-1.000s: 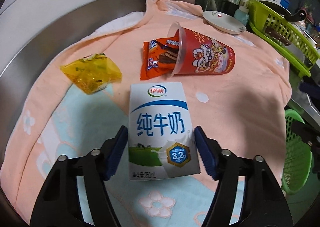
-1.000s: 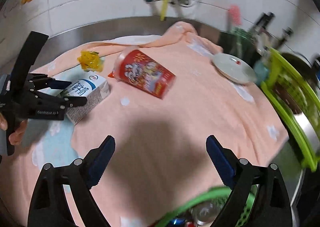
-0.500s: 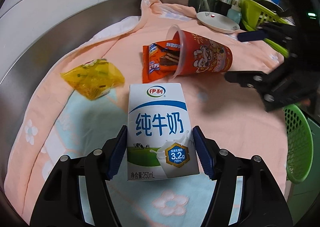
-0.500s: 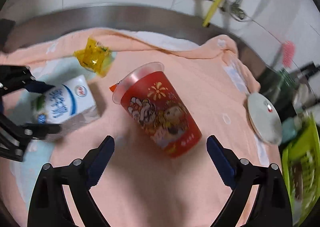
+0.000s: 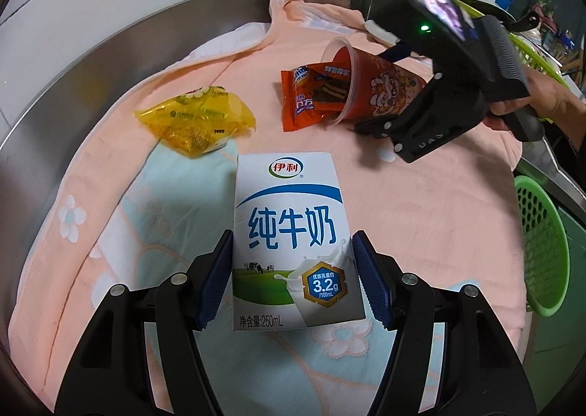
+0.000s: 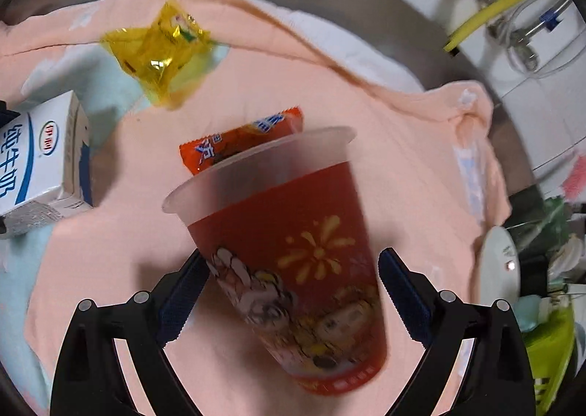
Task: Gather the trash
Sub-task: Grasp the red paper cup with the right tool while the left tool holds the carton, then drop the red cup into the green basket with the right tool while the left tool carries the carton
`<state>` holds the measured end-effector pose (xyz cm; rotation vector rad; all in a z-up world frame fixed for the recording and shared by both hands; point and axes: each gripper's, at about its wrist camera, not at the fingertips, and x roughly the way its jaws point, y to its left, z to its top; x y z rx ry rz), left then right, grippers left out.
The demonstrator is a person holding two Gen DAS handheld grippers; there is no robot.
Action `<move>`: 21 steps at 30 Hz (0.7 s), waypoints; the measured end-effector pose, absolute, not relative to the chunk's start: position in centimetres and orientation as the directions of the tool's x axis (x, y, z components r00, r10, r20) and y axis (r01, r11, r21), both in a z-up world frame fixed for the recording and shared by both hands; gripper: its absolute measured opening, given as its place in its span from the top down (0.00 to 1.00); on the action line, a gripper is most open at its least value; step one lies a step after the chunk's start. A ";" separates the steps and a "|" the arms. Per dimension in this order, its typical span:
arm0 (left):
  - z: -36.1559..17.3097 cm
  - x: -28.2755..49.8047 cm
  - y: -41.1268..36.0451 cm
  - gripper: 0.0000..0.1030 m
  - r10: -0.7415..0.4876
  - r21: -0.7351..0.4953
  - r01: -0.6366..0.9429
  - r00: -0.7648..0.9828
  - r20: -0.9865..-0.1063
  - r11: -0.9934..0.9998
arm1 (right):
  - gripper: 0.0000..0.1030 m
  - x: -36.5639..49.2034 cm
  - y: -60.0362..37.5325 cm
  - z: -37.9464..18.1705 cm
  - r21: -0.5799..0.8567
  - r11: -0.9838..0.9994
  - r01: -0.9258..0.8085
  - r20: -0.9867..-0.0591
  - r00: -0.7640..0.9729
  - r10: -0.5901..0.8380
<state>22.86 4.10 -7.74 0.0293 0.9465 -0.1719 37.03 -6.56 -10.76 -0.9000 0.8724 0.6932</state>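
Four pieces of trash lie on a peach towel (image 5: pixel 421 203) spread over the steel bench (image 5: pixel 121 49): a milk carton (image 5: pixel 293 251), a yellow wrapper (image 5: pixel 196 119), an orange wrapper (image 5: pixel 311 97) and a red cup (image 6: pixel 293 251). Left tongs (image 5: pixel 293 280) are clamped on the carton, blue pads (image 5: pixel 216 280) pressed against both of its sides near the bottom end, its printed face up. Right tongs (image 6: pixel 289 299) stand wide apart astride the cup, which lies on its side with its frosted rim pointing away from them; the left pad looks to touch the cup's wall while the right pad stands just clear of it, so nothing is gripped there. Half of the orange wrapper sticks out of the cup's mouth onto the towel. Beyond the carton, the yellow wrapper rests crumpled on a pale blue patch of the towel. From the left wrist view a hand (image 5: pixel 549 101) holds the right tongs' handle, and a green basket (image 5: pixel 542 251) sits past the towel's right edge. A white plate (image 6: pixel 500 269) lies near the towel's far corner.
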 end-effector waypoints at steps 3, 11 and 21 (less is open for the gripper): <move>-7.8 23.0 4.3 0.38 -0.135 -0.054 0.157 0.567 -0.812 0.986 | 0.18 37.3 -6.7 -10.8 -0.346 0.482 -0.805 -0.869 0.469 0.159; -8.1 23.2 4.0 0.31 -0.114 -0.029 0.159 0.562 -0.819 0.987 | 0.29 36.0 -7.5 -10.2 -0.386 0.476 -0.790 -0.868 0.487 0.103; -9.1 24.3 3.2 0.38 -0.083 0.001 0.152 0.545 -0.835 0.988 | 0.31 31.5 -8.4 -8.3 -0.521 0.351 -0.778 -0.832 0.555 -0.006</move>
